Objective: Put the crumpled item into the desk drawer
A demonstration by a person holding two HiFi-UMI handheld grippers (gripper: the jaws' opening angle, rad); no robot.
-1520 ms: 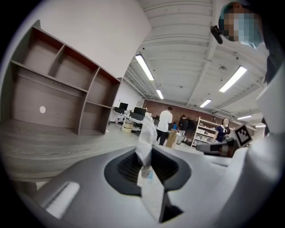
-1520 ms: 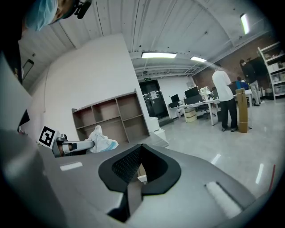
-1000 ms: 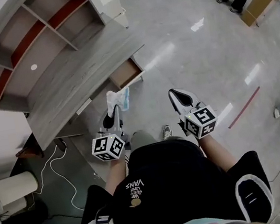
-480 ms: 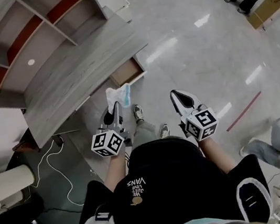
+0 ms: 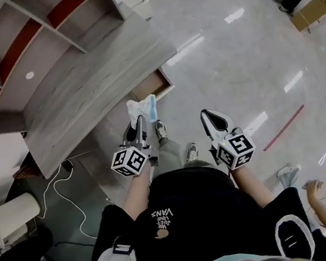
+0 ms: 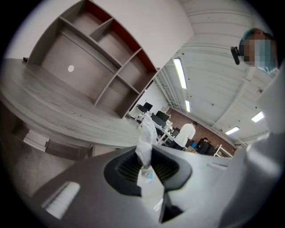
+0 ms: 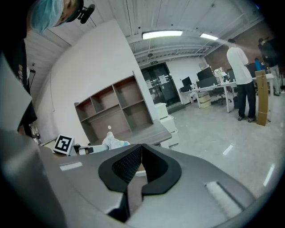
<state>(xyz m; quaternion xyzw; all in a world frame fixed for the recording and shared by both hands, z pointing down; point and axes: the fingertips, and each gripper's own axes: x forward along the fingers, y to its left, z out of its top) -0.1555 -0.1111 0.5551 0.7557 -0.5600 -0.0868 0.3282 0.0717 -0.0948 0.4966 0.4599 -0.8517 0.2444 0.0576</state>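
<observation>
Your left tool (image 6: 144, 156) is clamped on the crumpled item (image 6: 146, 133), a white wad with a touch of blue poking up from between the pads. From the head view, that wad hangs just short of the open drawer (image 5: 150, 85), which juts out from under the edge of the grey table (image 5: 81, 87), so it's close but not inside. Your right tool (image 7: 140, 153) has its jaws together with nothing in them, level with the left one and apart from it, over the shiny floor (image 5: 230, 53). Behind the table stands the shelf unit (image 5: 20, 51), its compartments edged in red.
</observation>
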